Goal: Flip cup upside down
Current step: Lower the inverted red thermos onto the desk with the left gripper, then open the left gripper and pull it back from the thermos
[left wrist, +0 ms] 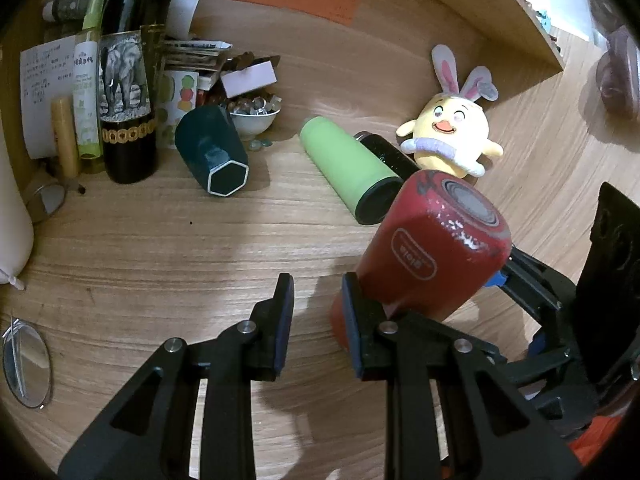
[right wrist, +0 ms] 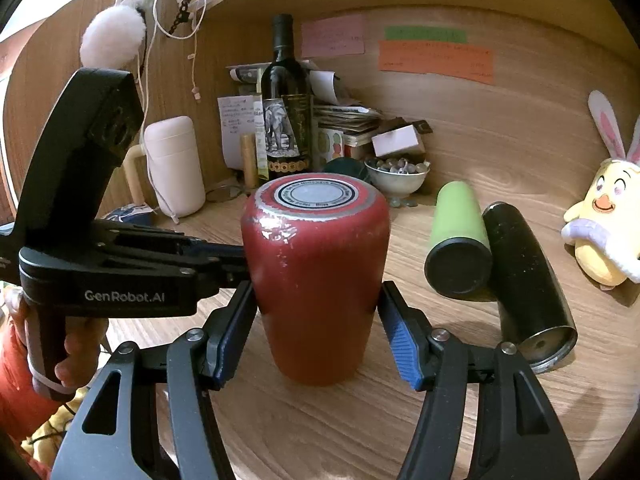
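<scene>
Standing base-up on the desk point(right wrist: 320, 432), the cup point(right wrist: 316, 280) looks flipped already, so the right gripper point(right wrist: 318, 332), its 2 fingers spread just beside the walls, should back straight out, while the left gripper point(left wrist: 318, 328), part open beside it, avoids nudging it.

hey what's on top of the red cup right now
Nothing rests on the red cup. Its upturned base shows a round grey sticker with a printed ring. Its mouth faces the table, so the inside is hidden.
</scene>
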`<state>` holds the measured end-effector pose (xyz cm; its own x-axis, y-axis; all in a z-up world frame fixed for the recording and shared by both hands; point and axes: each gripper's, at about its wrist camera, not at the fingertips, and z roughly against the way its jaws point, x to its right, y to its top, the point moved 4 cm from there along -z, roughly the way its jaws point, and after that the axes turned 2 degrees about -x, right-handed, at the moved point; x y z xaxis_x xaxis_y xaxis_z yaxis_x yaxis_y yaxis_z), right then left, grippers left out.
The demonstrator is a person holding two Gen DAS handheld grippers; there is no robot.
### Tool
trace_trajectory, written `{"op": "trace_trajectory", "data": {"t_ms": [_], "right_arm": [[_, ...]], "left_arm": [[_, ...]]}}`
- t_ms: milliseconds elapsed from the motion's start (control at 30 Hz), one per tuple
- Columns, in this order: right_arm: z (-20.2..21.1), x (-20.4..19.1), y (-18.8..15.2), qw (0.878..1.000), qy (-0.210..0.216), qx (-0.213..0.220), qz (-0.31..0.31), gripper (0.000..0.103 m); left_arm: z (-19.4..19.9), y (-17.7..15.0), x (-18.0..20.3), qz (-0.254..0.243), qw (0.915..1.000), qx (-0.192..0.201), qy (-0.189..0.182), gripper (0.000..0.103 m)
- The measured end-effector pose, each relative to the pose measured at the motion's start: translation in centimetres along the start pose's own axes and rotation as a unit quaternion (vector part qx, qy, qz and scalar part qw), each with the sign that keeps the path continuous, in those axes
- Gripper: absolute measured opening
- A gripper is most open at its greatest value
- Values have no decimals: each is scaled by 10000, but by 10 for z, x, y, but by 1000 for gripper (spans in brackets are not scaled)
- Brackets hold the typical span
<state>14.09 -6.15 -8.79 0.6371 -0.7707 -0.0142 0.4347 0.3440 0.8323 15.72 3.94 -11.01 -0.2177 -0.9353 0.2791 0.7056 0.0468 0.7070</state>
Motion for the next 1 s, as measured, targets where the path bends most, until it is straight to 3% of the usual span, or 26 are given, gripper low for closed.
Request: {"op": "trace_trajectory", "data": {"t_ms": [300,367,467,667,800,867,933,1000], "right_arm": [[2,5,0,9994,210,-61,-279,60],[5,7,0,9992,223,-88,-319,62],[17,10,-1,9992,157,-32,-354,75],[62,15,2,9986,-126,384,-331,83],[92,17,7,9966,-324,683,-339,83],[107,18,9,9948,-447,838,-359,84],[124,20,10,9932,-516,958,-416,88],[137,21,10,9913,-622,1057,-474,100]], "left_arm": [[3,-2,-3,19,9998,-19,174,24],[10,-2,-4,-6,9996,51,275,35],[27,-3,-3,-50,9990,267,352,52],[68,-9,14,-323,9946,778,613,67],[101,-13,36,-552,9864,1298,839,78],[115,-16,46,-626,9821,1526,907,93],[129,-19,56,-655,9770,1770,989,101],[137,-23,63,-704,9734,1893,1077,102]]}}
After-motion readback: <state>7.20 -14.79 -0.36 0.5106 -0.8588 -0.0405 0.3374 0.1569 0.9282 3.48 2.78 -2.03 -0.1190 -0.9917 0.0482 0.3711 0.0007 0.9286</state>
